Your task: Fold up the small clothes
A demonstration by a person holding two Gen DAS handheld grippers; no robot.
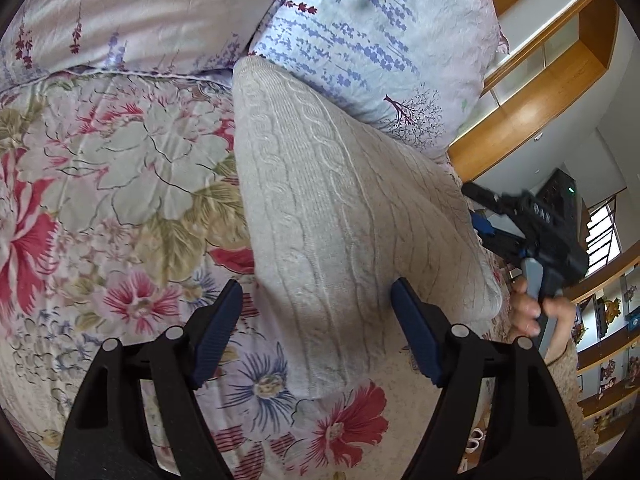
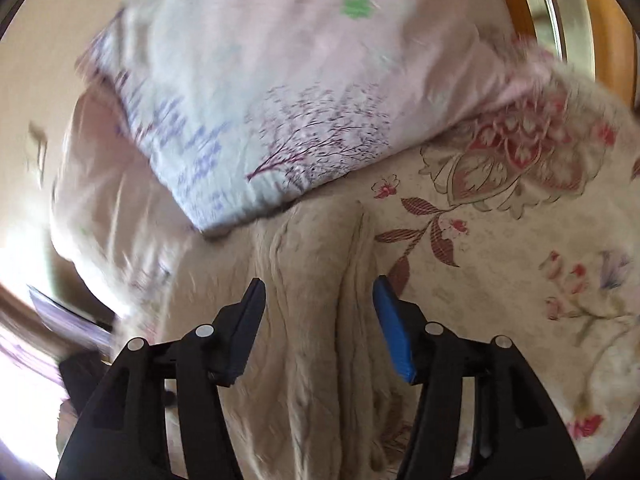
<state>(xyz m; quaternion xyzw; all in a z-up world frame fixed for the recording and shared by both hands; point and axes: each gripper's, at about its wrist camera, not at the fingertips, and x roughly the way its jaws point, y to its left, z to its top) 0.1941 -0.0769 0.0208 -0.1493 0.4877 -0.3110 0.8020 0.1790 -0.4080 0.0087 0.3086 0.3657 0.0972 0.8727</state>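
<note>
A cream cable-knit garment [image 1: 340, 216] lies folded into a long strip on the floral bedspread [image 1: 120, 184], its far end against a pillow. My left gripper [image 1: 317, 286] hovers over the strip's near end with its jaws wide apart and the knit between them; the pads do not press on it. In the right wrist view, blurred, the same knit [image 2: 312, 320] shows bunched lengthwise folds. My right gripper [image 2: 319, 280] stands open above them, gripping nothing. The right gripper [image 1: 476, 208] also shows at the strip's right edge, carried by a hand [image 1: 528, 308].
A lavender-print pillow [image 1: 360, 40] lies at the garment's far end, with a pale pink pillow [image 1: 140, 8] beside it. Wooden shelving [image 1: 552, 80] stands beyond the bed on the right. The flowered bedspread [image 2: 520, 240] spreads to the right of the knit.
</note>
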